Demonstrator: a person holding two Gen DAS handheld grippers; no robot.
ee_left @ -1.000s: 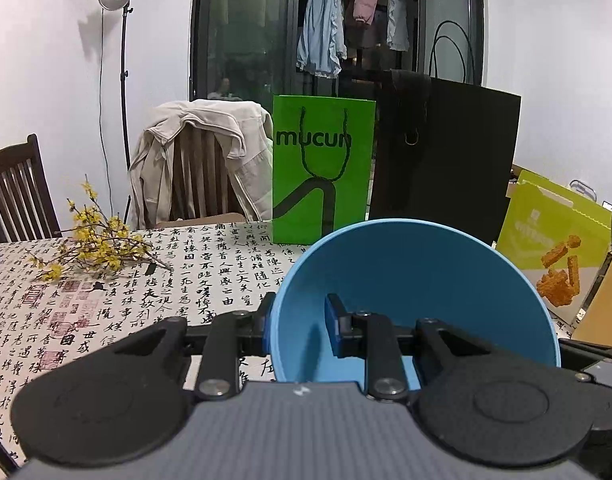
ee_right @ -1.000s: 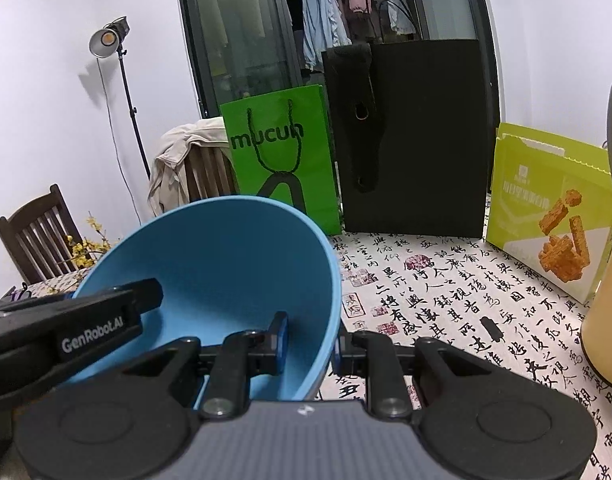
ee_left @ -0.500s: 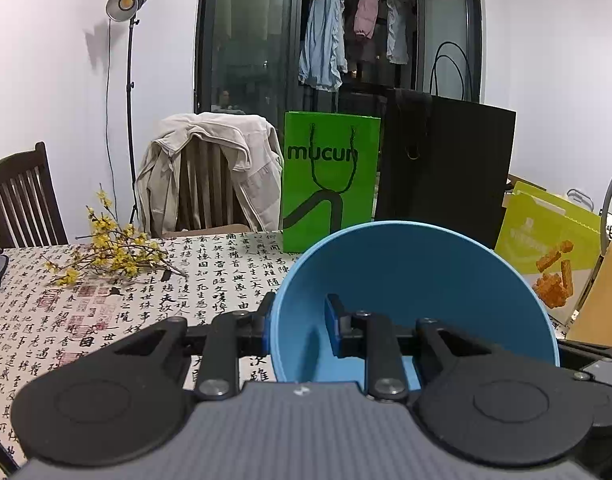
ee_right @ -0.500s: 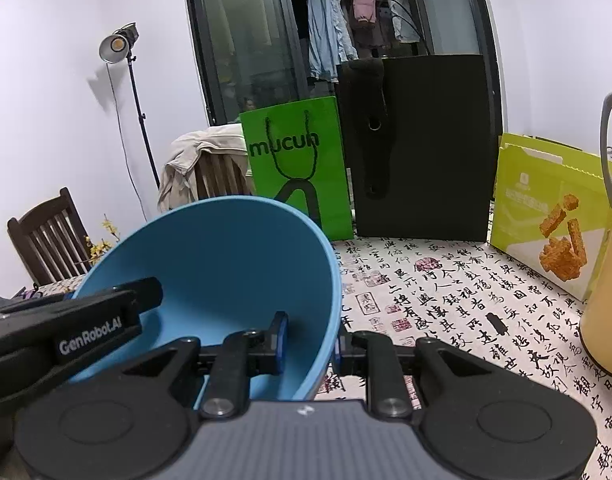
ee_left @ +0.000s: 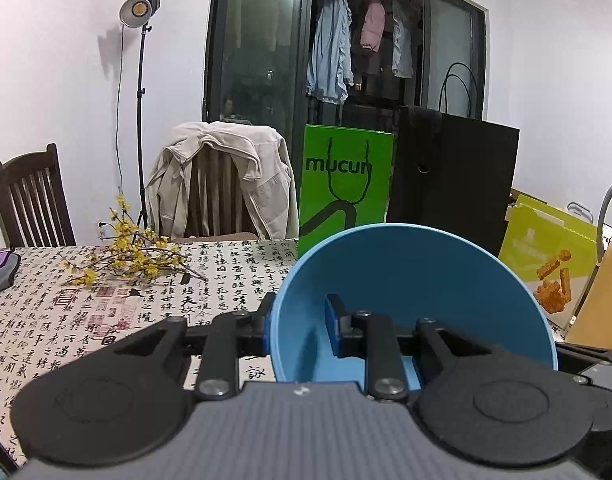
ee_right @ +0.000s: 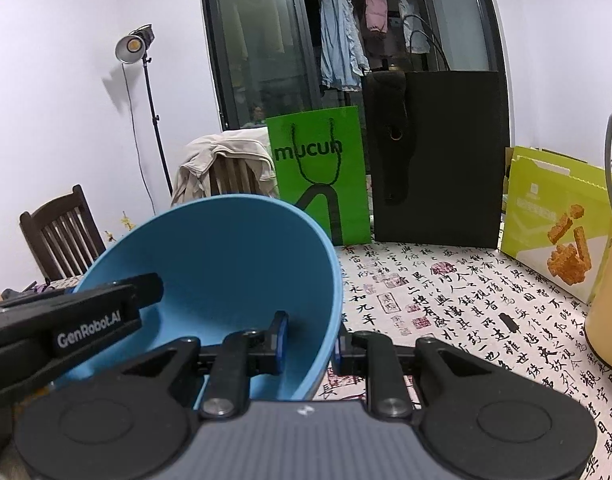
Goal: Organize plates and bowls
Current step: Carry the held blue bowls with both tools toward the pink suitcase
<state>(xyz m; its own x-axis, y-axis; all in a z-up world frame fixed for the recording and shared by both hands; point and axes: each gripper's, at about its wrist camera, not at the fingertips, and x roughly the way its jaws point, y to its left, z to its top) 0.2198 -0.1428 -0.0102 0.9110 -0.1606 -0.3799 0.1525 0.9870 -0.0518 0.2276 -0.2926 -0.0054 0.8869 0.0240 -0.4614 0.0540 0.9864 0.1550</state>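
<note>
"mucun" on green bag (ee_left: 345,184), "GenRobot.AI" on tongs (ee_right: 88,332)

Blue bowl (ee_left: 410,280): smooth matt plastic by look, soft sheen inside. Left gripper (ee_left: 298,326) and right gripper (ee_right: 309,342): matt black plastic arms, bright metal screw heads, blue pads; ribbed grey housing at near edge. Table cover (ee_right: 458,304): cloth or paper w/ printed calligraphy, matt; which one can't be told. Green bag (ee_left: 344,184), far centre: glossy paper, cord handles. Black bag (ee_right: 438,152): matt paper. Chair (ee_left: 30,200), far left: dark varnished wood. Jacket (ee_left: 222,176) on 2nd chair: beige cloth, creased.
</note>
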